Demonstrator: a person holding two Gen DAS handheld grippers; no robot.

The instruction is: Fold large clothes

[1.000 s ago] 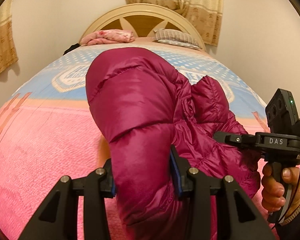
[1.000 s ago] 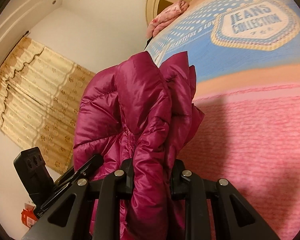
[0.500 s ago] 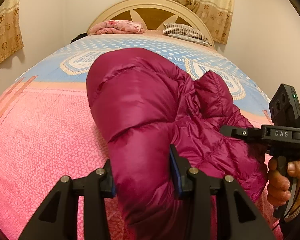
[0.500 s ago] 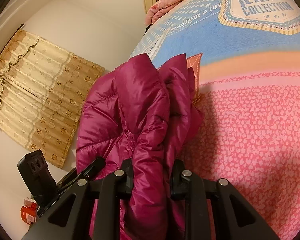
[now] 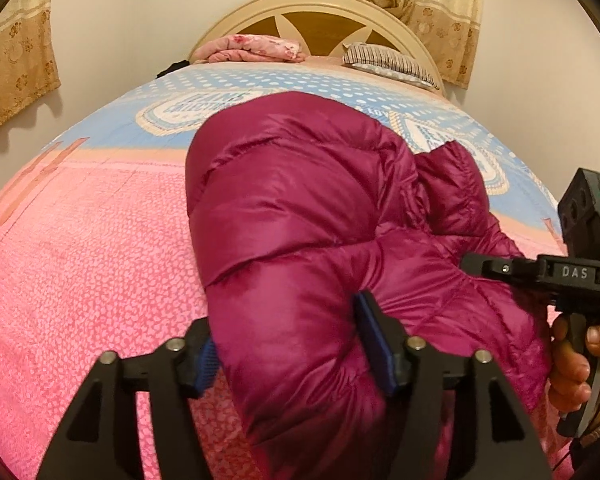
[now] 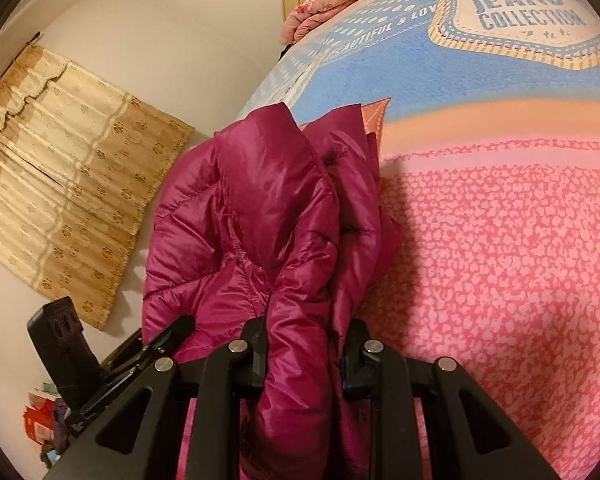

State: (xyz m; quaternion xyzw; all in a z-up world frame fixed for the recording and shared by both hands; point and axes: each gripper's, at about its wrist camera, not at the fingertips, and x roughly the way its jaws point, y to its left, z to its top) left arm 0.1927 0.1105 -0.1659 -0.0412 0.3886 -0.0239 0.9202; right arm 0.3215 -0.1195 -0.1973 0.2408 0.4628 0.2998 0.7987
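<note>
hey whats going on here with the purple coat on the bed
A person is folding a magenta puffer jacket over a bed, with a hand-held gripper in each hand. The left hand-held gripper is clamped on a thick padded section of it, and the right hand-held gripper pinches a bunched part. The jacket is gathered between them, not yet laid flat. A pink folded blanket and a striped pillow sit by the headboard.

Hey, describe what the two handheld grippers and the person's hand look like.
Both are matte black with angular, cut-out finger arms and silver bolts. The left gripper has blue ribbed pads. The right gripper, seen from the left camera, reads "DAS", with a green light and thin cable. Bare hand, brownish cuff.
</note>
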